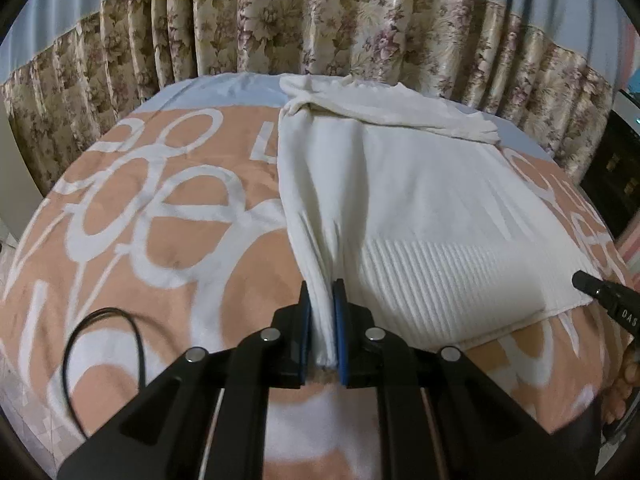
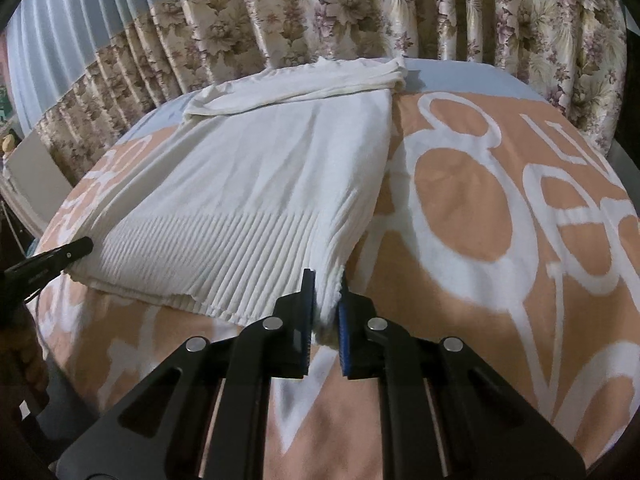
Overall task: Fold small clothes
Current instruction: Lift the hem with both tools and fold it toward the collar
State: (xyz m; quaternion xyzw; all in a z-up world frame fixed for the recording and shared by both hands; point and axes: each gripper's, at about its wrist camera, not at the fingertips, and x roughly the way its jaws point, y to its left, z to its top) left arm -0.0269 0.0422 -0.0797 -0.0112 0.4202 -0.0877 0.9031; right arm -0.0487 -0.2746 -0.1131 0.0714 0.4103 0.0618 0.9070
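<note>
A white knitted garment (image 1: 420, 208) with a ribbed hem lies on the orange-and-white blanket (image 1: 132, 232), its sleeves folded across the far end. My left gripper (image 1: 323, 292) is shut on the hem's near left corner, where the cloth bunches between the pads. My right gripper (image 2: 325, 284) is shut on the near right corner of the same garment (image 2: 256, 200). The right gripper's tip shows at the right edge of the left wrist view (image 1: 600, 292). The left gripper's tip shows at the left edge of the right wrist view (image 2: 60, 258).
The blanket (image 2: 500, 280) covers a rounded bed. Floral curtains (image 1: 280, 16) hang right behind it. A black cable (image 1: 100, 344) loops over the blanket at near left. Dark furniture (image 1: 618, 168) stands at the far right.
</note>
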